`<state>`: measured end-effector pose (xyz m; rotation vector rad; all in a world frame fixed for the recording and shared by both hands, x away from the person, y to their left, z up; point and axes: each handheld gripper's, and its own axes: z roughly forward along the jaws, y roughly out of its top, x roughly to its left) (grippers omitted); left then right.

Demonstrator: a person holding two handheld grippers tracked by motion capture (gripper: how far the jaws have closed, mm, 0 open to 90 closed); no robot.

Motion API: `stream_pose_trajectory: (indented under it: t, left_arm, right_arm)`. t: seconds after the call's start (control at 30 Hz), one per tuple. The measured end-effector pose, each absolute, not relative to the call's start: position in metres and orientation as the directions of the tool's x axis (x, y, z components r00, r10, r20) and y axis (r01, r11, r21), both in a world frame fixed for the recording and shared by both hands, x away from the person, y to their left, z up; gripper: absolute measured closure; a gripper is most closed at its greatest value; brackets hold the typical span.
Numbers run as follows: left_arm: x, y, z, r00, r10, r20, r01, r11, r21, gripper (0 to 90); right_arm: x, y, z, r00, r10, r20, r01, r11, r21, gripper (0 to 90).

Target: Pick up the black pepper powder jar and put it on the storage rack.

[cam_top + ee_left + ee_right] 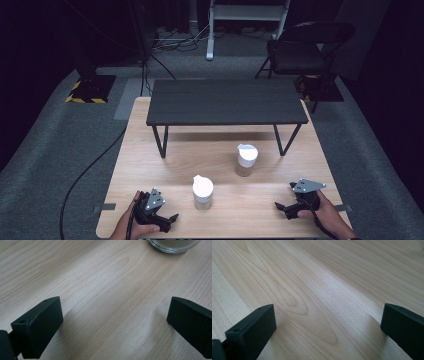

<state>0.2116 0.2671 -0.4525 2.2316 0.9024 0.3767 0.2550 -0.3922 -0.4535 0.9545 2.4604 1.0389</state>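
Both claws wide, empty: left claw [172, 218] & right claw [278, 205] rest near pale wooden worktop [240, 210] front corners. Two white-lidded glass jars [203, 191] mid-worktop, untouched; nothing started.

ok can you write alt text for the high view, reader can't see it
Two white-lidded jars, one near and one farther, stand on a light wooden table in front of a small dark shelf on thin legs. At the near edge, a person's hands rest the left gripper and right gripper on the table, jaws open and holding nothing.
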Motion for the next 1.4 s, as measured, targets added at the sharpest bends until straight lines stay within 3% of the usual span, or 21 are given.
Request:
stream_pose_trajectory:
  t: [0.77, 1.4]
  left_arm:
    - [0.208, 0.262, -0.451, 0.709, 0.704, 0.032, 0.49, -0.526, 0.695, 1.6]
    - [0.204, 0.261, -0.441, 0.732, 0.681, -0.024, 0.458, -0.465, 0.758, 1.5]
  right_arm:
    - [0.255, -0.392, -0.453, -0.732, 0.681, -0.02, 0.461, 0.516, 0.722, 0.0]
    - [0.255, -0.392, -0.453, -0.732, 0.681, -0.02, 0.461, 0.516, 0.722, 0.0]
